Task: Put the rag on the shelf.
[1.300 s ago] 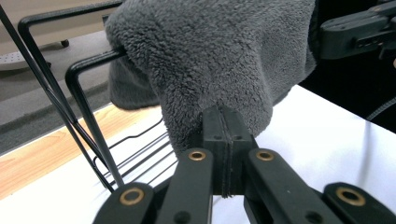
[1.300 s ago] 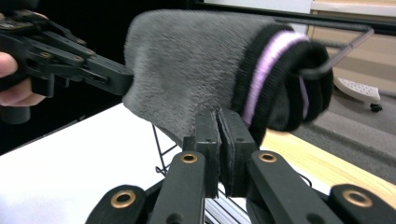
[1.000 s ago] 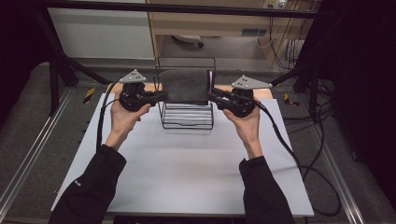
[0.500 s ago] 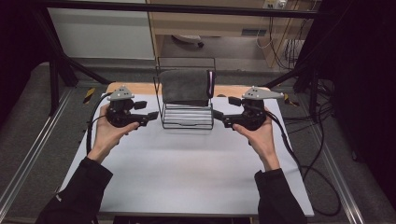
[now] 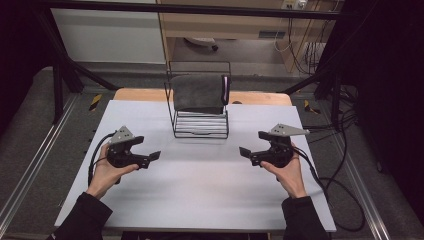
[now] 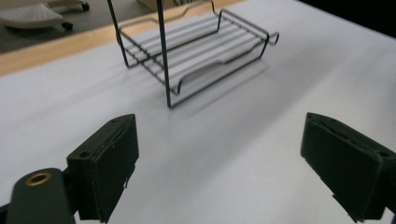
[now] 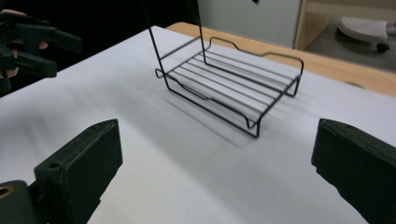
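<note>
A black wire rack (image 5: 200, 125) stands at the back middle of the white table (image 5: 200, 195). A dark grey cloth (image 5: 197, 92) hangs over its top bar. My left gripper (image 5: 145, 149) hovers low over the table, left of the rack and nearer to me. My right gripper (image 5: 254, 144) mirrors it on the right. Both point inward, and their jaws have just been opening with nothing between them. The rack's flat grid (image 6: 201, 46) lies ahead of the left gripper (image 6: 217, 135). In the right gripper view the rack (image 7: 229, 79) sits beyond the right gripper (image 7: 219, 135), and the left gripper (image 7: 42, 42) shows at far left.
A wooden strip (image 5: 260, 97) borders the table's far edge. Black cables (image 5: 340, 190) trail off the right side onto the floor. Metal rails run along both sides, and a chair base (image 5: 200, 44) sits beyond the table.
Both grippers have left the sides of the cloth, moving outward, down and toward me. Their jaws have opened. The cloth stays draped on the rack.
</note>
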`<move>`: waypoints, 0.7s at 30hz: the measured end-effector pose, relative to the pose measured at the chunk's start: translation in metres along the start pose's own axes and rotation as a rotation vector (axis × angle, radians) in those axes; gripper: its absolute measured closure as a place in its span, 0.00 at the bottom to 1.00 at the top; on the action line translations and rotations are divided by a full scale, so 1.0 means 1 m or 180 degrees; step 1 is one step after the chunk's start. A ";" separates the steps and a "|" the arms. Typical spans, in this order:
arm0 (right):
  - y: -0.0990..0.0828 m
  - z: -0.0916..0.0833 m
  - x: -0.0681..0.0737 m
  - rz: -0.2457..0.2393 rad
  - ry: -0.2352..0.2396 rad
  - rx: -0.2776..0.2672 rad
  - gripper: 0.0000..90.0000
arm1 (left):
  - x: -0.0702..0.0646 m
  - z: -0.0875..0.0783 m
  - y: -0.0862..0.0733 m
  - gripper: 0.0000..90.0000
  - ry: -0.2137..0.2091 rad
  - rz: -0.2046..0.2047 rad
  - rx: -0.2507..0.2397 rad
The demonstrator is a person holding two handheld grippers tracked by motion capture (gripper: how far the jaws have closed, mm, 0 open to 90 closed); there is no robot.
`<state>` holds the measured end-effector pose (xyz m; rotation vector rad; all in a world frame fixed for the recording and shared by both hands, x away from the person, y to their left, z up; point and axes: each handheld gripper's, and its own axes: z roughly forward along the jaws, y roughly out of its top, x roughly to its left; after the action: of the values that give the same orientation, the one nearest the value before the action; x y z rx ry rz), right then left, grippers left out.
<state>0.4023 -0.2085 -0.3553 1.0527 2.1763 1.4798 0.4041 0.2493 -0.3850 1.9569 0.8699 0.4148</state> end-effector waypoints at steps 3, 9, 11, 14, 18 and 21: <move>-0.015 0.000 -0.003 0.0057 -0.0010 0.0057 0.01 | 0.000 -0.002 -0.017 0.13 -0.0015 -0.0033 0.0052; -0.049 -0.004 -0.011 0.0080 0.0010 0.0210 0.01 | 0.003 -0.007 -0.042 0.13 0.0027 -0.0099 0.0069; -0.060 -0.006 -0.015 0.0138 0.0018 0.0261 0.01 | 0.005 -0.009 -0.050 0.14 0.0022 -0.0131 0.0065; -0.076 -0.011 -0.021 0.0202 0.0017 0.0309 0.01 | 0.007 -0.012 -0.059 0.15 0.0044 -0.0094 0.0094; -0.094 -0.019 -0.028 0.0229 0.0053 0.0309 0.01 | 0.009 -0.015 -0.069 0.15 0.0046 -0.0107 0.0124; -0.103 -0.022 -0.032 0.0248 0.0041 0.0333 0.01 | 0.011 -0.017 -0.074 0.15 0.0058 -0.0109 0.0133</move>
<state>0.3691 -0.2666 -0.4431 1.1779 2.2674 1.4221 0.3707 0.2916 -0.4401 1.9763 0.9293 0.3978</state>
